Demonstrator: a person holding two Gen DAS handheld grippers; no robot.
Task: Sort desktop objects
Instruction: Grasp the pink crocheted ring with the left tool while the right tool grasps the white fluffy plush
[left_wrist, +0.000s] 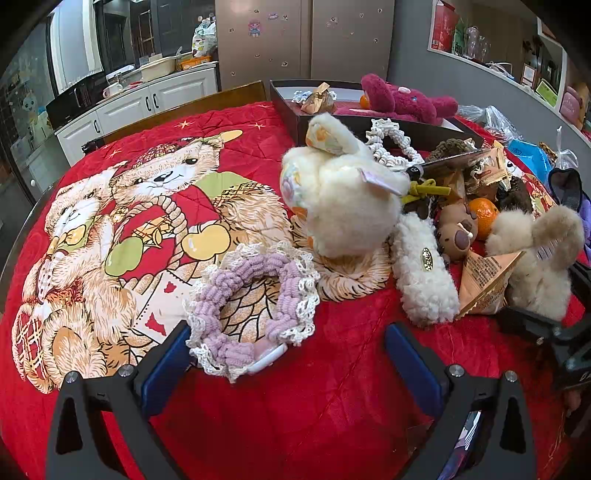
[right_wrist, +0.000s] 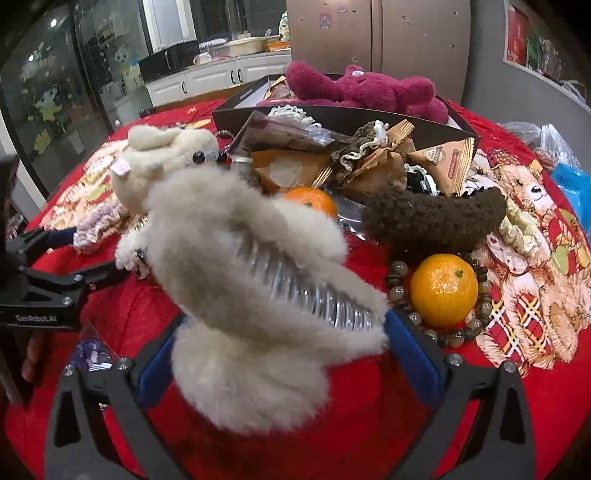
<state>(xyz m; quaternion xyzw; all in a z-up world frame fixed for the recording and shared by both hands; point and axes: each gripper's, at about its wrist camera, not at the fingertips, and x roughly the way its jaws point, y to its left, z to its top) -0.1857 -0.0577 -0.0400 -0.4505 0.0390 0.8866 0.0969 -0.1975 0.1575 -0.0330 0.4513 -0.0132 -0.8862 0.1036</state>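
Observation:
My left gripper (left_wrist: 286, 338) is open, its blue pads either side of a purple scrunchie with lace trim (left_wrist: 255, 306) lying on the red bear blanket (left_wrist: 92, 240); the scrunchie touches the left pad. My right gripper (right_wrist: 280, 336) stands wide around a beige fluffy hair claw clip (right_wrist: 258, 291) with clear teeth; whether the pads press it is unclear. That clip also shows in the left wrist view (left_wrist: 535, 251). A black box (right_wrist: 351, 116) at the back holds a magenta plush (right_wrist: 365, 90).
A cream plush (left_wrist: 343, 199), white fuzzy clip (left_wrist: 424, 273), capybara toy (left_wrist: 458, 229), snack packets (right_wrist: 439, 162), brown fuzzy clip (right_wrist: 432, 218), an orange (right_wrist: 443, 290) inside a bead bracelet (right_wrist: 399, 291), and a second orange (right_wrist: 312, 201) crowd the blanket. The left gripper shows in the right view (right_wrist: 55, 258).

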